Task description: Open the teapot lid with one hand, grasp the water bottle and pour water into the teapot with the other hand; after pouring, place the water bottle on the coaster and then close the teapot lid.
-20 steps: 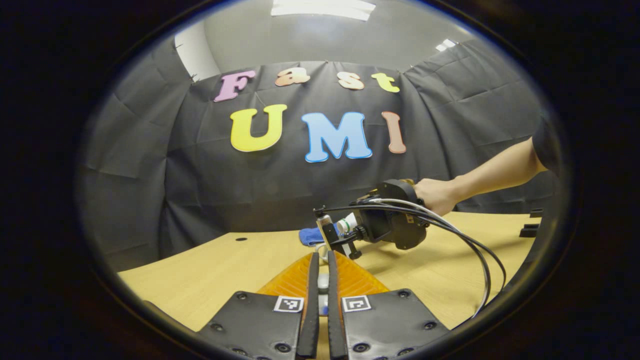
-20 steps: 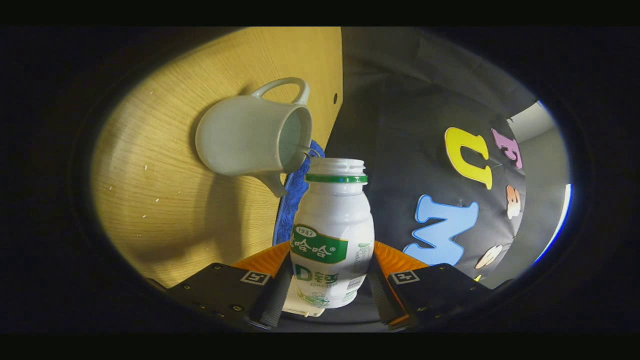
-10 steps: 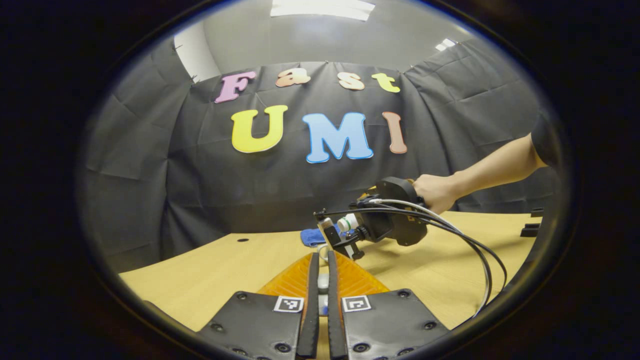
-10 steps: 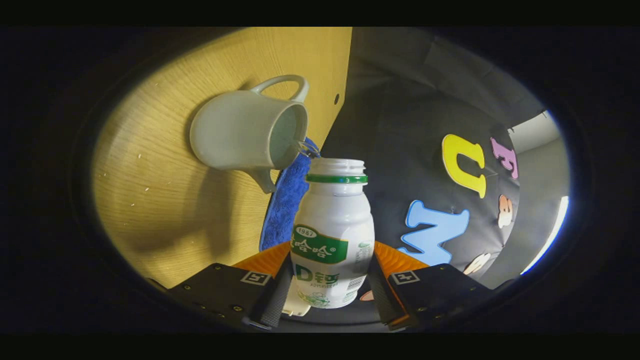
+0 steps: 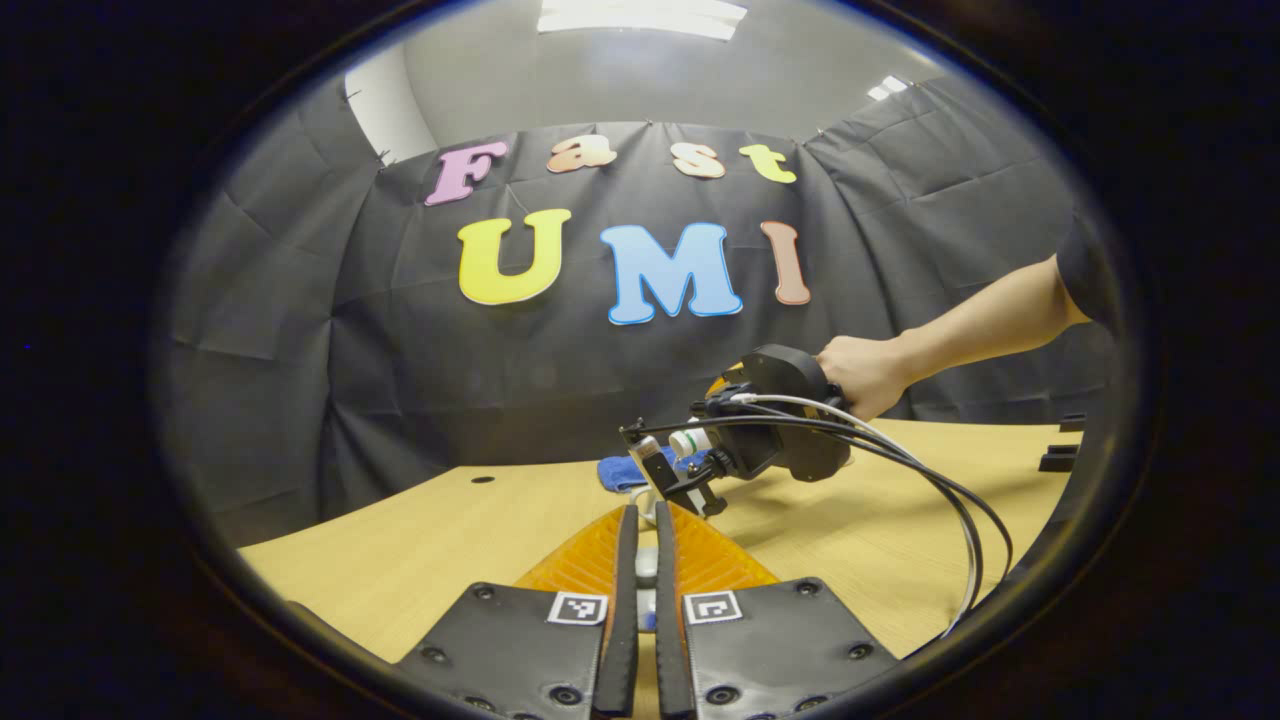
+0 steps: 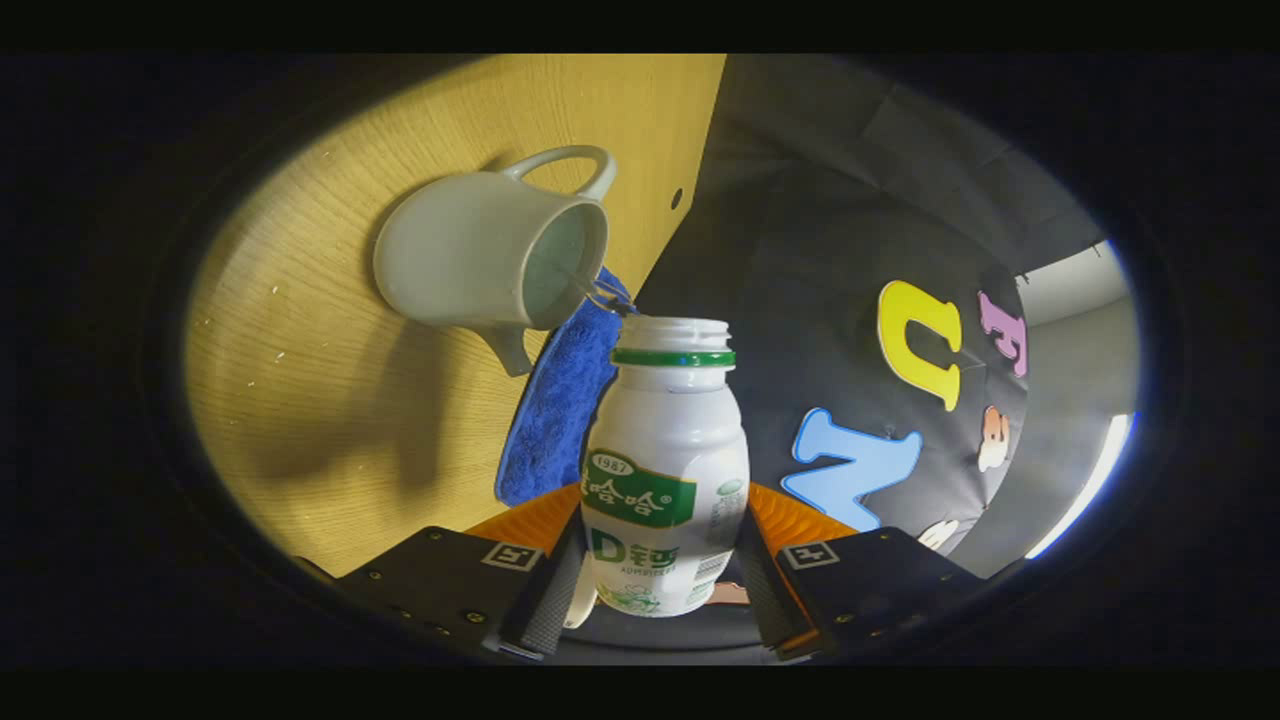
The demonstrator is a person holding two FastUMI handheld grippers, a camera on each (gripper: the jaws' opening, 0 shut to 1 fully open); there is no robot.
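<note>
In the right gripper view my right gripper (image 6: 660, 545) is shut on a white water bottle (image 6: 665, 470) with a green neck ring and no cap. The bottle is tipped toward the grey teapot (image 6: 470, 265), whose top is open. A thin trickle of water (image 6: 597, 293) runs from the bottle's mouth to the teapot's rim. A blue cloth coaster (image 6: 555, 410) lies beside the teapot. In the left gripper view my left gripper (image 5: 645, 515) is shut on a small white piece, the teapot lid (image 5: 647, 567). Farther off a hand holds the right gripper (image 5: 672, 465) with the bottle (image 5: 690, 440) above the coaster (image 5: 622, 472).
The wooden table (image 5: 450, 540) stretches left and right of the fingers. Black cables (image 5: 930, 480) hang from the right gripper down toward the table's right side. Small black blocks (image 5: 1058, 460) sit at the far right edge. A small hole (image 5: 482, 479) marks the tabletop near the back wall.
The hand has lifted the right gripper and the bottle a little, and its tilt has eased. In the right gripper view the teapot has slid left and more of the coaster shows. The left gripper holds still.
</note>
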